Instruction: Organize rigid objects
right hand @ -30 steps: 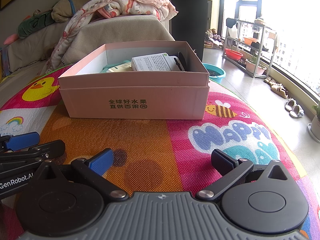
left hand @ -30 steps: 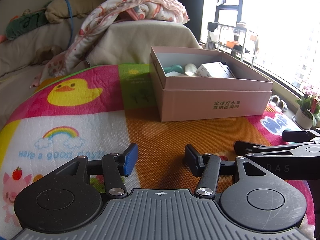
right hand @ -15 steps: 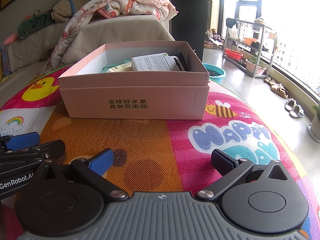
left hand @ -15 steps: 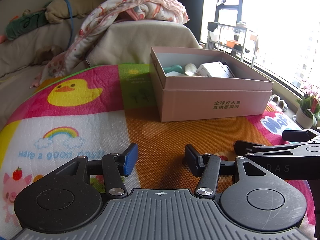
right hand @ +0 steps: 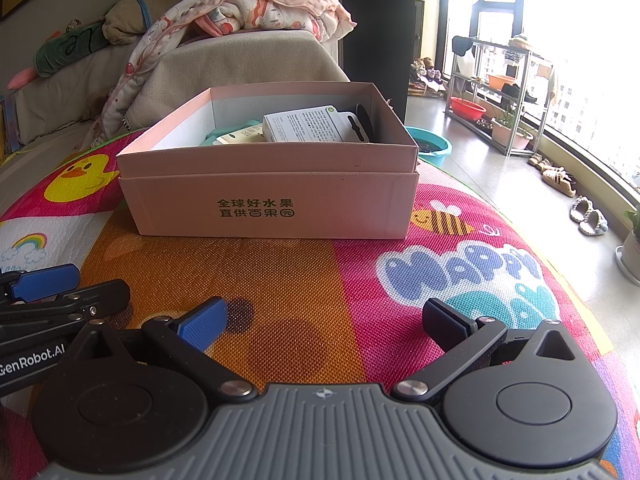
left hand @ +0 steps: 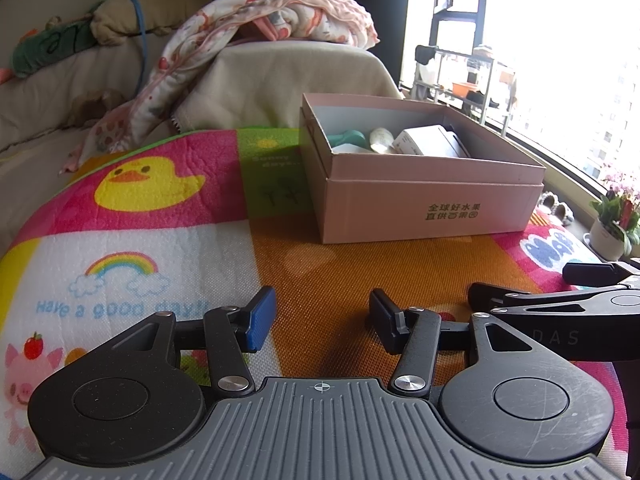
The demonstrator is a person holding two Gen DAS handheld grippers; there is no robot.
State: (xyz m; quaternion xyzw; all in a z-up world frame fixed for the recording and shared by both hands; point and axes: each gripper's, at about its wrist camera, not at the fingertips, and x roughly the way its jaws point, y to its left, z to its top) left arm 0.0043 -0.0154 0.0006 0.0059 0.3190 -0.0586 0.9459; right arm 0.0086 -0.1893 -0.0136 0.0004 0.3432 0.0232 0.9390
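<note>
Pink box (left hand: 430,208) centre right on play mat (left hand: 160,248), left gripper (left hand: 322,322) partly open, empty, right gripper (right hand: 324,322) wide open, empty, only the right view shows slippers (right hand: 588,216) at right edge.

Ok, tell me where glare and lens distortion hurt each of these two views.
Left wrist view: the window at upper right is blown out to white, and the play mat bows under fisheye curvature. Right wrist view: the window glares the same way, though the pink box and its printed text stay sharp; the mat's edge curves strongly toward the right.
</note>
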